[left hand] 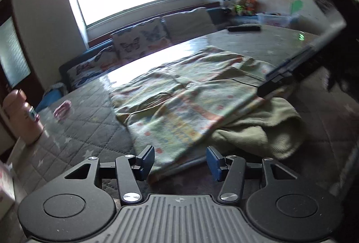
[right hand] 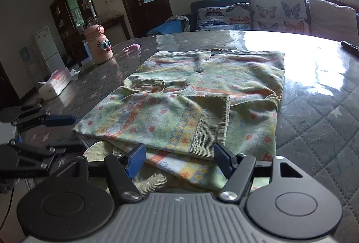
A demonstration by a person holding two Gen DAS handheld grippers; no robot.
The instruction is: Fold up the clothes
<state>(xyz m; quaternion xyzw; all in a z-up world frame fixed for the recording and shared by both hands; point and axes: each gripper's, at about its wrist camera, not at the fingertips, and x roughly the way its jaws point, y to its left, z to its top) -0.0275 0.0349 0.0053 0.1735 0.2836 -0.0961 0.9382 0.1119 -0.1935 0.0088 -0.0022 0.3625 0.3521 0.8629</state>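
While I watch the left wrist view, my left claw (left hand: 180,161) hangs with its jaws apart and empty, just over the near hem of the cardigan (left hand: 179,94). That cardigan lies partly folded on the table (left hand: 85,121), and the right claw (left hand: 278,79) reaches in over its right edge. A pink bottle (left hand: 21,117) stands well left of the cardigan.

Through the right wrist view, my right claw (right hand: 178,161) is also spread wide, gripping nothing, over the cardigan's (right hand: 202,90) near edge. Its ribbed cuff (right hand: 211,124) lies folded across the front. The left claw (right hand: 60,133) sits just left of the cardigan, jaws parted.
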